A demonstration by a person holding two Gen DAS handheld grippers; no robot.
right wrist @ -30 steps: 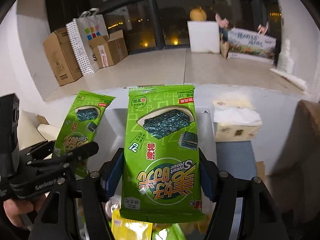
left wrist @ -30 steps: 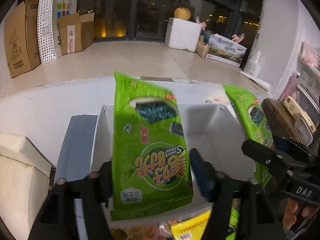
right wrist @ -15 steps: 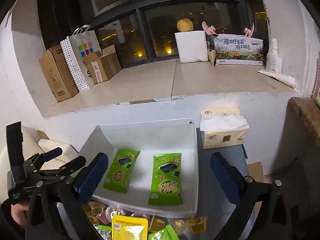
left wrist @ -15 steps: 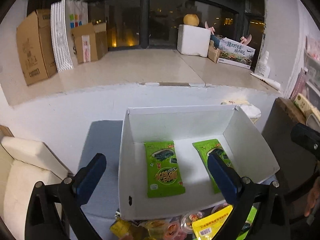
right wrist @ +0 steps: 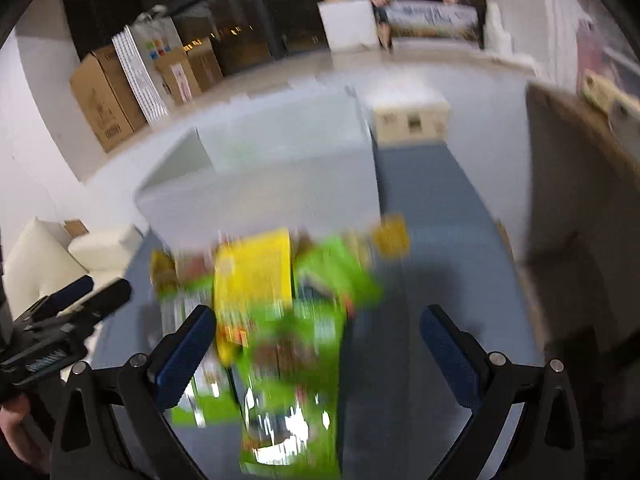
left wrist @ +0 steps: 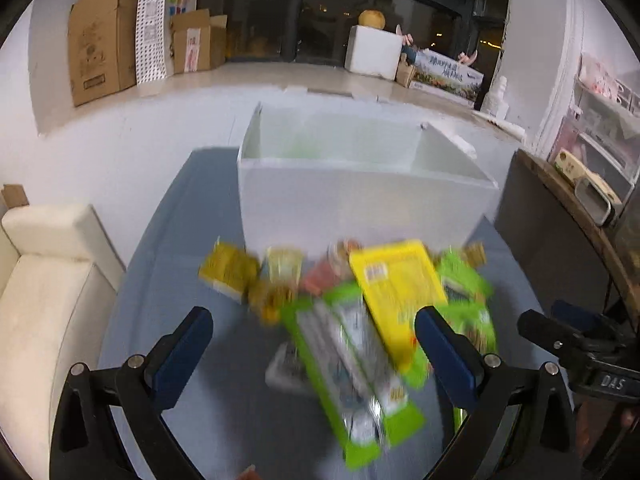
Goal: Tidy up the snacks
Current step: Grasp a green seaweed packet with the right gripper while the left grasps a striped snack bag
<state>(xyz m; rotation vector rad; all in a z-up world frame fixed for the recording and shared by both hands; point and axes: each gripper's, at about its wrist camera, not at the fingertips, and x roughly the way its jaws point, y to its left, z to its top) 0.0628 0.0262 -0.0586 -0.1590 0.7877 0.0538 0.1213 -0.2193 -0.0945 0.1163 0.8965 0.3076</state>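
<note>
Both tongs spread wide, nothing between the pads. Left tongs (left wrist: 314, 334) and right tongs (right wrist: 318, 334) each angle down over the snack pile (left wrist: 360, 312), so my read is a two-handed pick is being set up; nothing is gripped yet.

Landmark = white box (left wrist: 360, 196), open-topped, on the blue bench (left wrist: 192, 248).

- Snack pile sits on the bench just in front of the box's near wall, loose and overlapping. Dumped there, not sorted, I'd guess; the box is the likely destination.
- Yellow packet (left wrist: 394, 292) lies on top of the heap, nearest the box of the flat packs. A long green packet (left wrist: 356, 368) runs from under it away from the box, toward the left tongs. Small yellow and orange items are at the heap's box-side edge; too blurred to name.
- Green tint shows inside the box; contents can't be made out.

View differences:
- Left wrist: sharper, looks over the box's near rim and shows a dark wooden cabinet (left wrist: 560, 240) on one side of the box. Right tongs' body enters at that frame's edge.
- Right wrist: heavy motion blur, packets smeared. Only this view shows the tissue box (right wrist: 412, 122) beside the white box's far corner. Cream sofa (right wrist: 52, 256) is off the bench's other side, with the left tongs' body in front.
</note>
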